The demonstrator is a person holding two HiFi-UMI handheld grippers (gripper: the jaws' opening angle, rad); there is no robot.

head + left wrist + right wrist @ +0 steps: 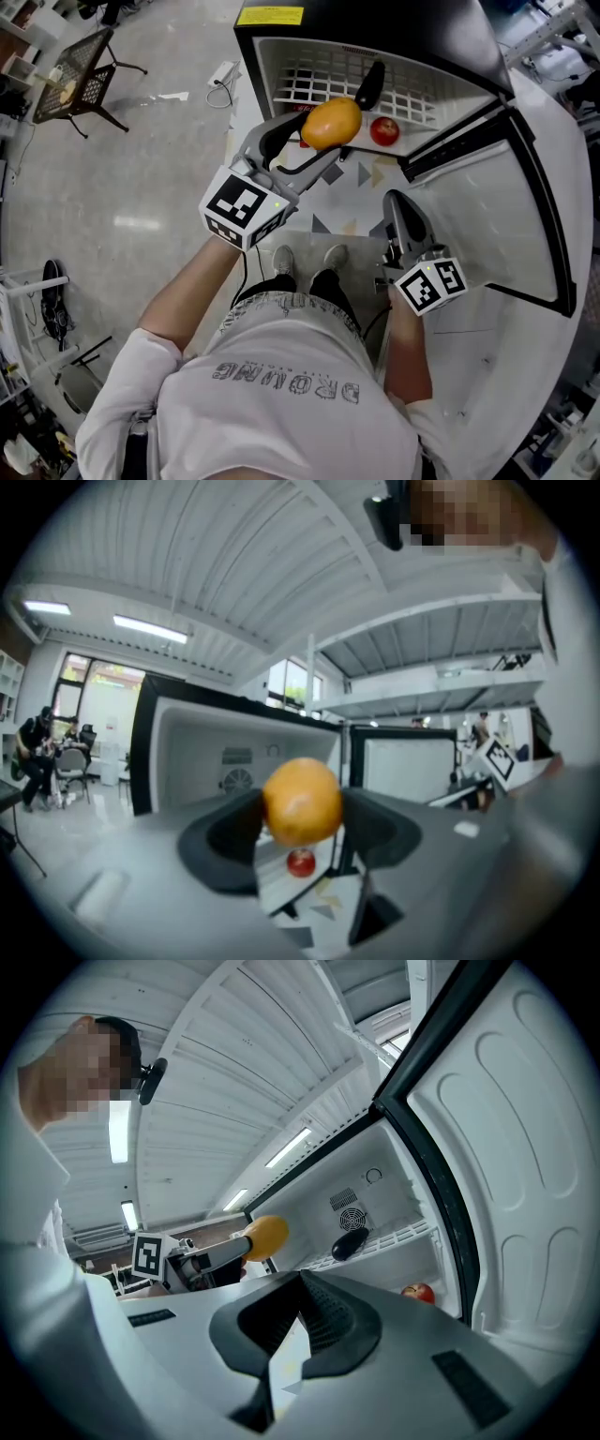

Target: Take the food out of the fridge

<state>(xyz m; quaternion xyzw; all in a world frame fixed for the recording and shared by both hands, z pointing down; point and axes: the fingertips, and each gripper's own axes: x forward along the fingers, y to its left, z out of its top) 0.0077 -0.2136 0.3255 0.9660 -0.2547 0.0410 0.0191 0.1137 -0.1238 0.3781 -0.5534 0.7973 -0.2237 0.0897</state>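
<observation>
The small black fridge (375, 33) stands open on the floor below me. My left gripper (328, 131) is shut on an orange fruit (332, 123), held just in front of the fridge's opening. In the left gripper view the orange fruit (302, 801) fills the gap between the jaws. A red apple (384, 130) lies on the fridge floor and a dark eggplant (368, 84) lies on the white wire shelf (309, 84). My right gripper (396, 204) is shut with nothing in it, lower right, beside the open door. It sees the eggplant (350, 1242) and the apple (419, 1292).
The fridge door (511, 216) swings wide to the right, its white inner side facing me. A mesh chair (80, 80) and a power strip (223, 73) are on the grey floor to the left. The person's shoes (309, 261) stand just before the fridge.
</observation>
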